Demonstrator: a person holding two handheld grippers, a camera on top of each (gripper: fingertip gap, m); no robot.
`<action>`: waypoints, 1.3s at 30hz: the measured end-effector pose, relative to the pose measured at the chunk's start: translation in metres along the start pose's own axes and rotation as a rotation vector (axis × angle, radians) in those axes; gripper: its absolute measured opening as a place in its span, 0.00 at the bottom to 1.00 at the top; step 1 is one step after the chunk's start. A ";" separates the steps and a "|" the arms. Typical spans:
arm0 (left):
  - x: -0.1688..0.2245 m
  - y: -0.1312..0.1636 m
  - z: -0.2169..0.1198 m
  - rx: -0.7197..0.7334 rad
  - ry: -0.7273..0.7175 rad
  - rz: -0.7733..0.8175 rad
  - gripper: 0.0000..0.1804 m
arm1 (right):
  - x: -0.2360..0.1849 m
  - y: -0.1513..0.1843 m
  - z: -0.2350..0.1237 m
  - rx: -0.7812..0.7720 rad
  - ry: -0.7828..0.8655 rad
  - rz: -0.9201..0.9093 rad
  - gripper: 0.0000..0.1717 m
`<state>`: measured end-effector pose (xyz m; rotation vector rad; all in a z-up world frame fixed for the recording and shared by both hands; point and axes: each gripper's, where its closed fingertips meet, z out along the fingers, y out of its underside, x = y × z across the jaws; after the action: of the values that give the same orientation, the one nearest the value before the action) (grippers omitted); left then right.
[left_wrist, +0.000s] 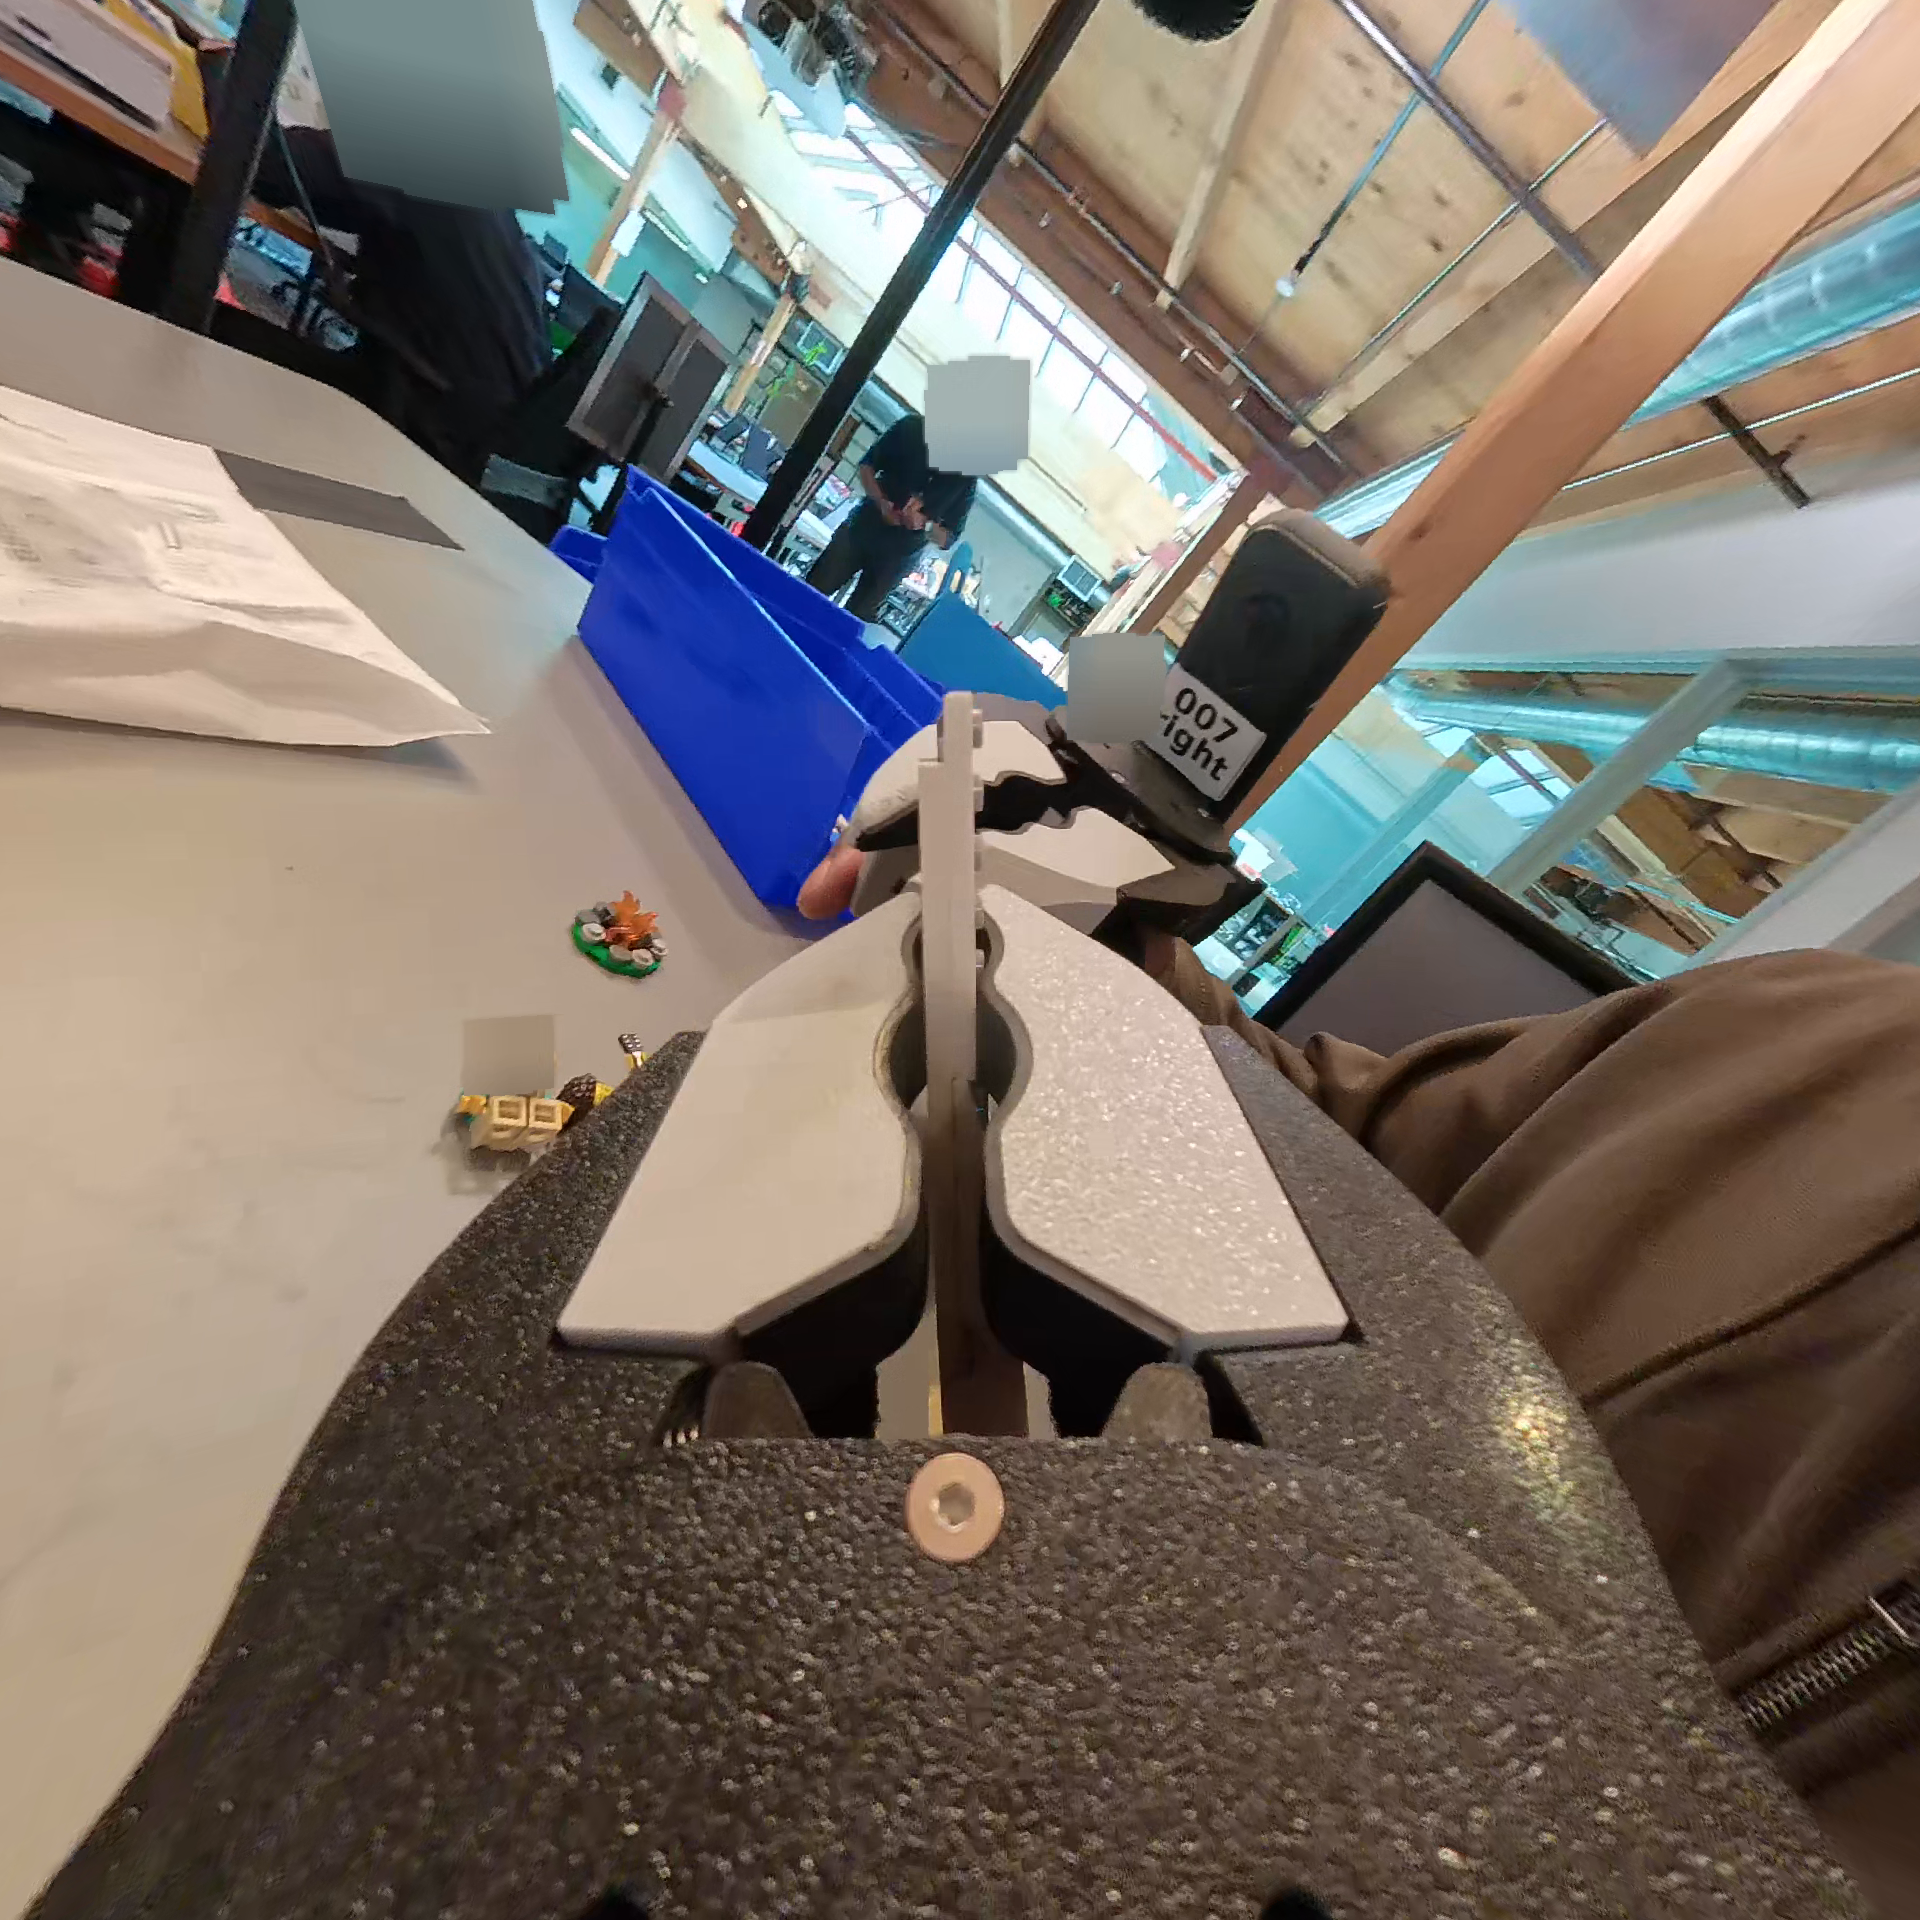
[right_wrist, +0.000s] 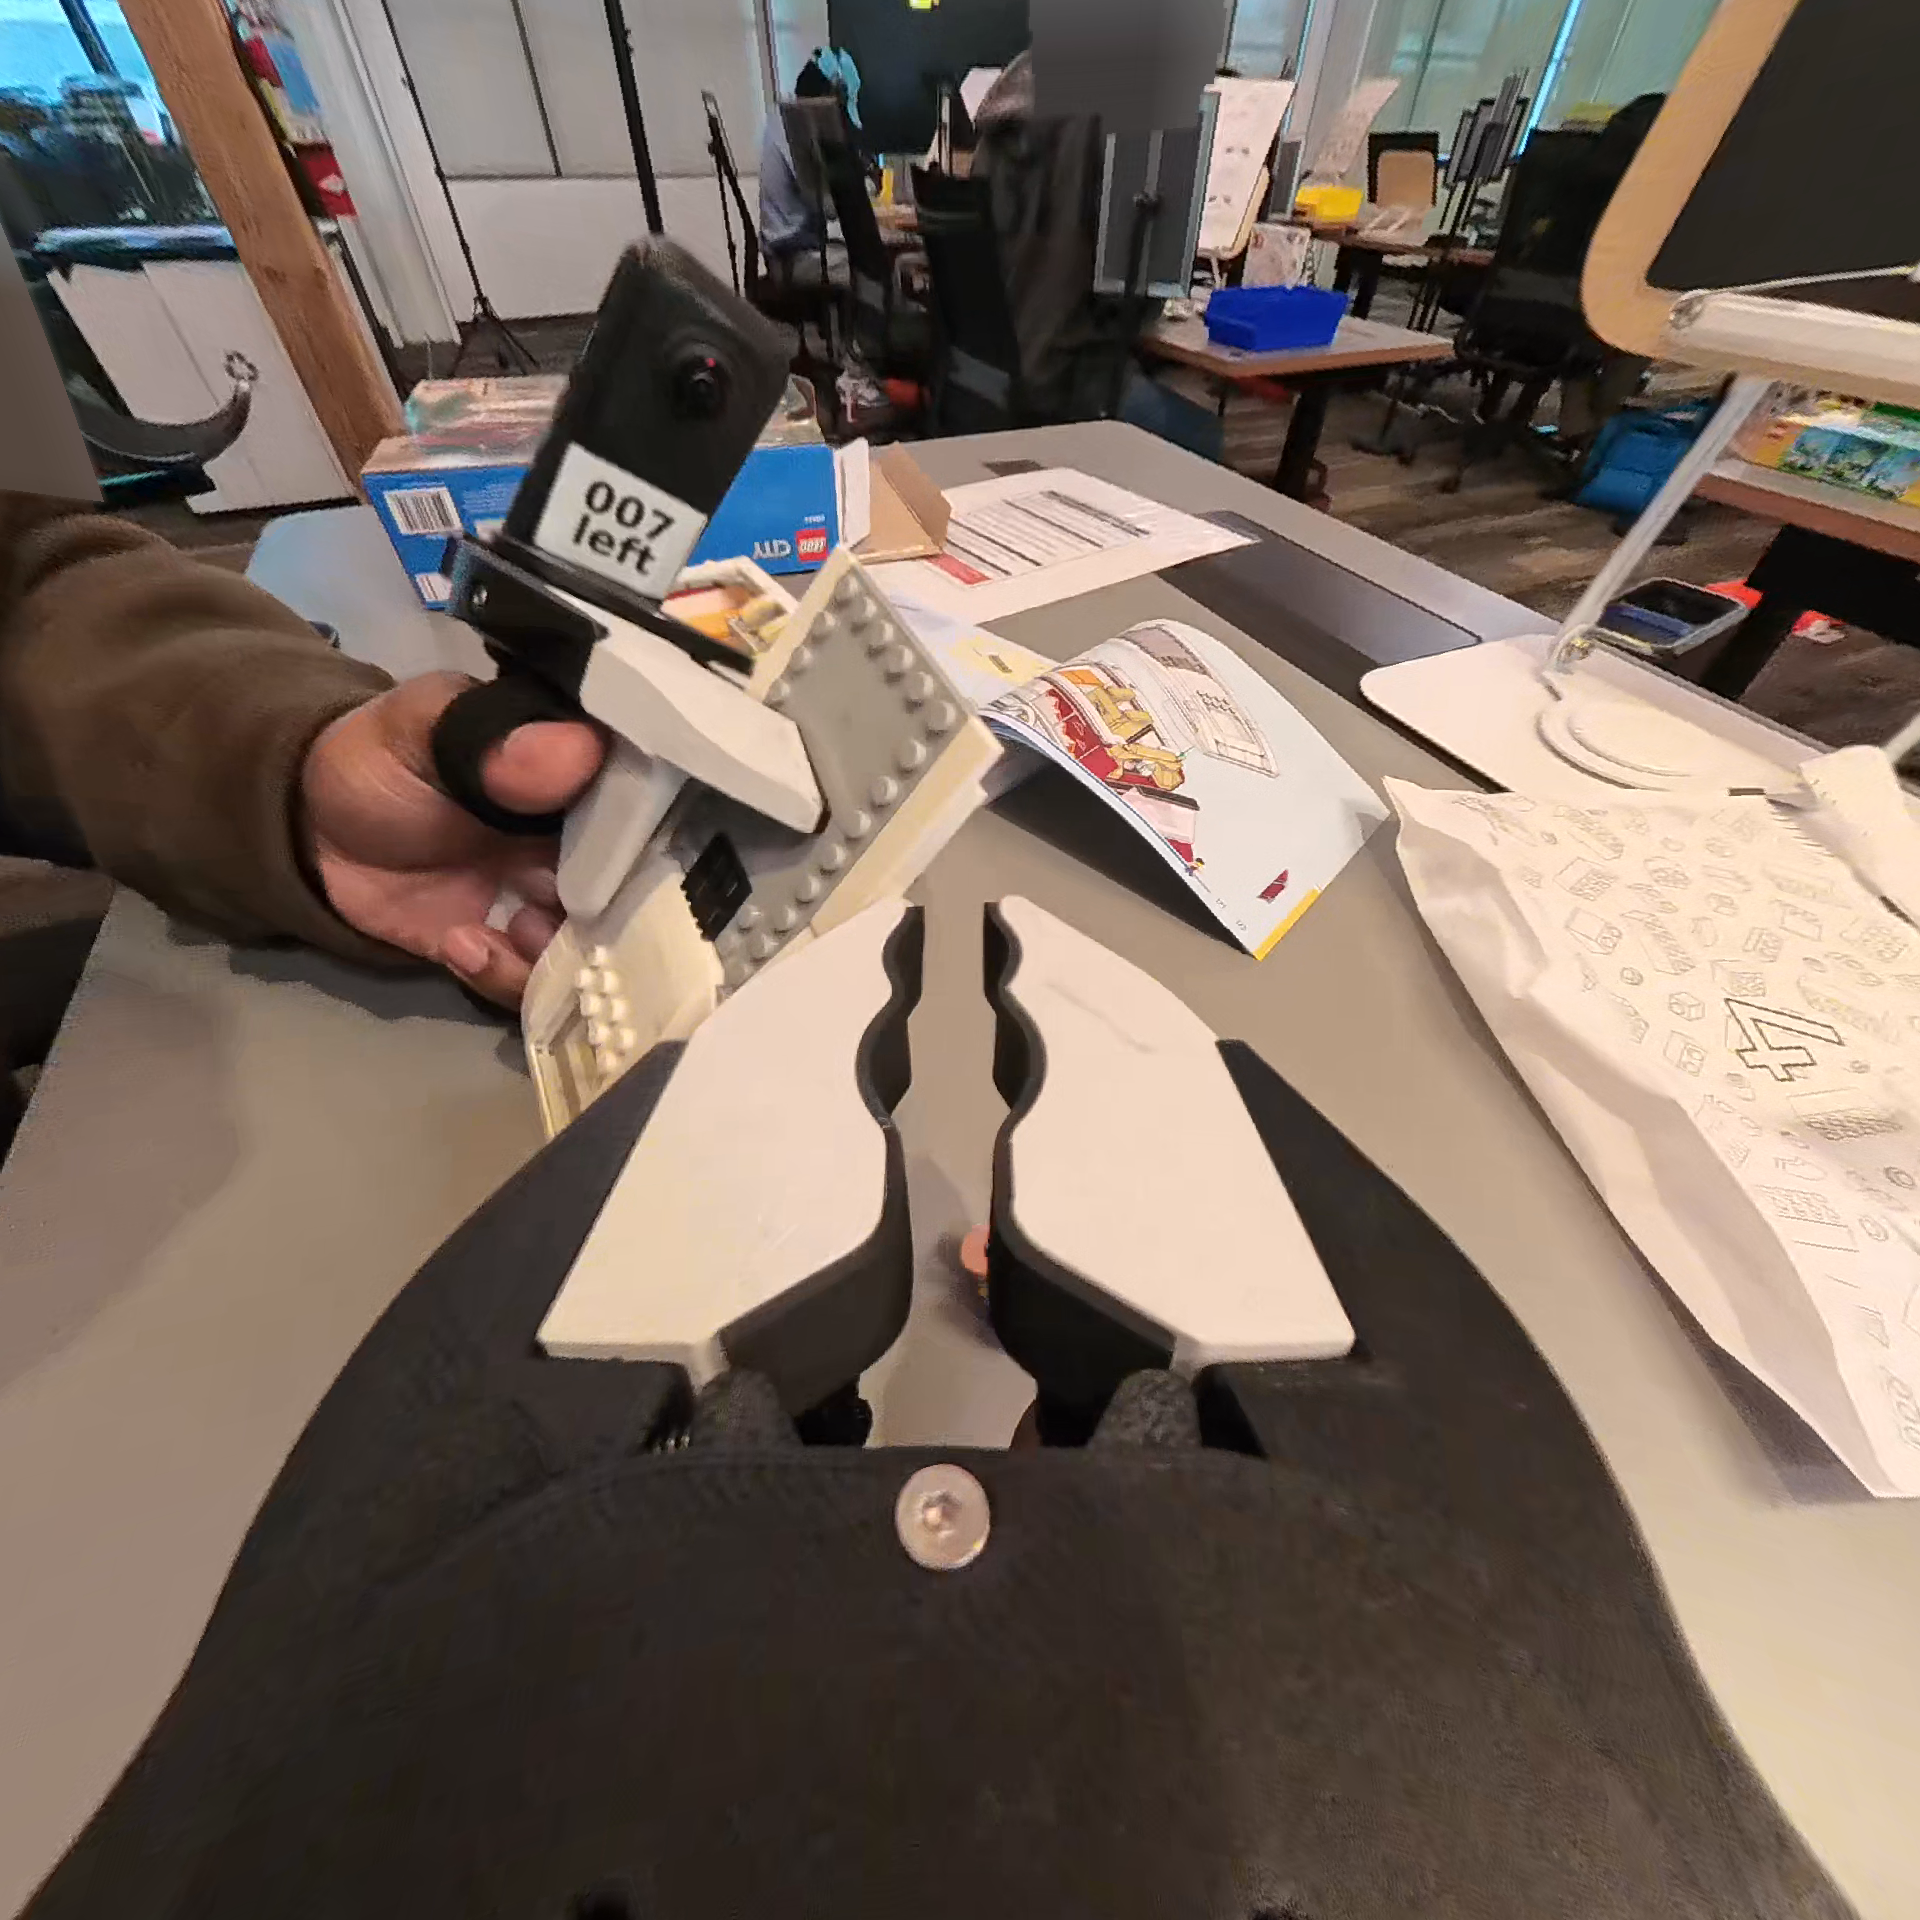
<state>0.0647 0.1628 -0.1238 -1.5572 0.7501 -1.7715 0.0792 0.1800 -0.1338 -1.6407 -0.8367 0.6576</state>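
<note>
Left tool (left_wrist: 951, 935) pinched grey studded plate's (right_wrist: 852, 727) edge | right tool (right_wrist: 951, 914) narrowly parted, empty, beside brick build (right_wrist: 623, 977) | build probably light, rigid, snap-apart; best gripped by plate edges | tabletop (right_wrist: 1195, 1039)

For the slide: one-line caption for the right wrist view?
Right gripper open and empty beside left gripper clamping a grey studded brick build above the table.
</note>
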 end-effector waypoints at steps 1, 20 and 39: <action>0.001 0.002 0.001 -0.003 0.009 0.006 0.02 | 0.002 0.001 -0.001 0.006 -0.002 0.008 0.07; 0.000 0.017 -0.012 -0.065 0.010 0.148 0.03 | -0.025 0.000 0.007 0.084 -0.117 0.020 0.07; 0.014 0.011 -0.016 -0.082 -0.237 0.954 0.02 | -0.034 -0.018 -0.003 0.199 0.012 -0.311 0.05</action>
<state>0.0488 0.1445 -0.1257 -1.1149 1.1878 -0.8484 0.0581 0.1531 -0.1156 -1.3003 -0.9611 0.4947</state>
